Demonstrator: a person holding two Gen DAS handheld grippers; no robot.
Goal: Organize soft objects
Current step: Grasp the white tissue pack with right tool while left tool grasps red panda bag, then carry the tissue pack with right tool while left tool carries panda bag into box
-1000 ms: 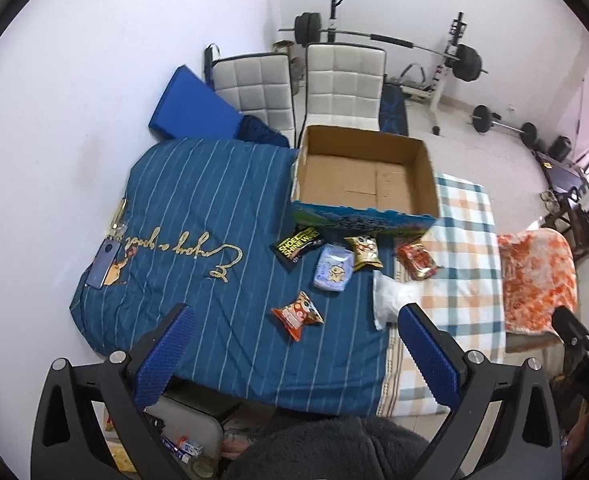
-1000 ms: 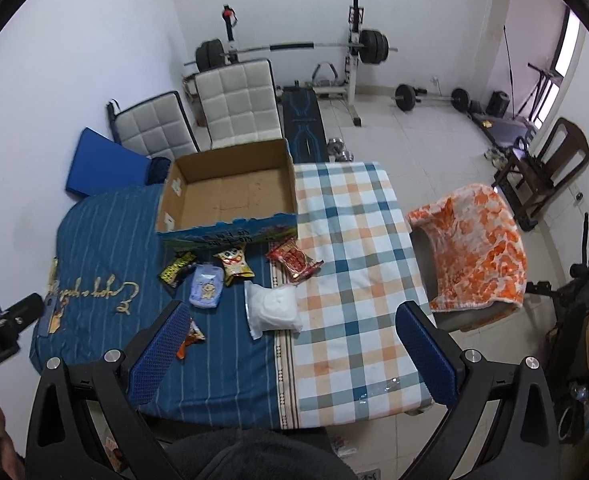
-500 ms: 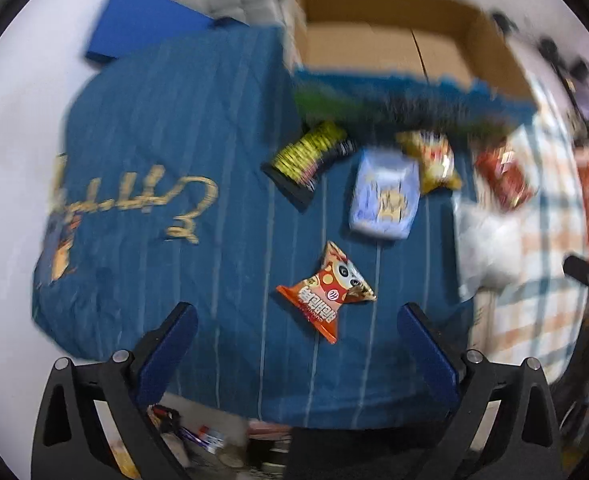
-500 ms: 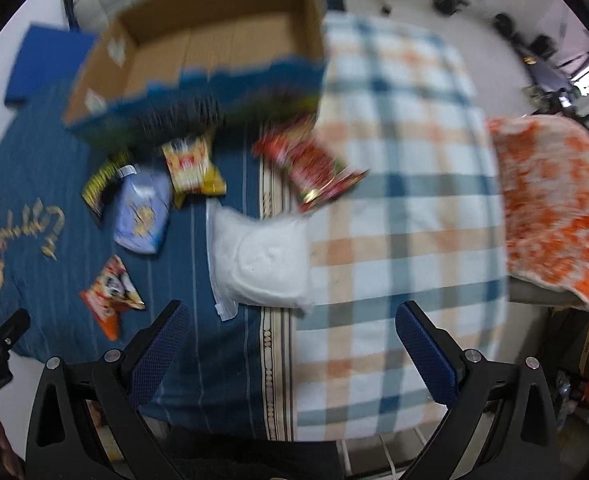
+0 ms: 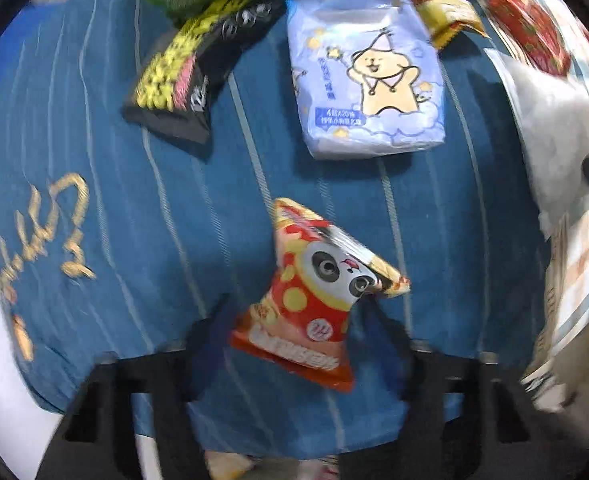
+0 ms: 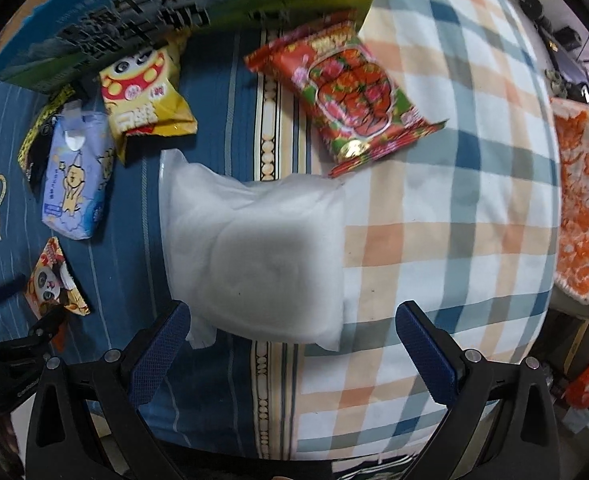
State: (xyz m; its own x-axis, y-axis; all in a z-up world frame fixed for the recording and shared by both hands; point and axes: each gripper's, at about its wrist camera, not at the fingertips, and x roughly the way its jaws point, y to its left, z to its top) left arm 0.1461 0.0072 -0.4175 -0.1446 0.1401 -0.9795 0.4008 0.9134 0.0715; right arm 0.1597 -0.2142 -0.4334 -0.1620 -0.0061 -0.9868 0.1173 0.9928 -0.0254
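Left gripper (image 5: 294, 344) hung low over panda snack (image 5: 314, 300) on blue cover (image 5: 114, 200), fingers spread either side, not touching. Right gripper (image 6: 292, 344) over white pack (image 6: 254, 256) straddling blue cover and plaid cloth (image 6: 454, 200), fingers wide apart. Tissue pack (image 5: 366, 80) near box (image 6: 134, 20).

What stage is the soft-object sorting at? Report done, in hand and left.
Done: nothing visibly packed; every packet lies on the bed outside the box. In hand: nothing gripped. The left claw is open around the panda snack; the right claw is open at the white pack. Left: those plus the tissue pack, yellow snack, red packet and black packet.
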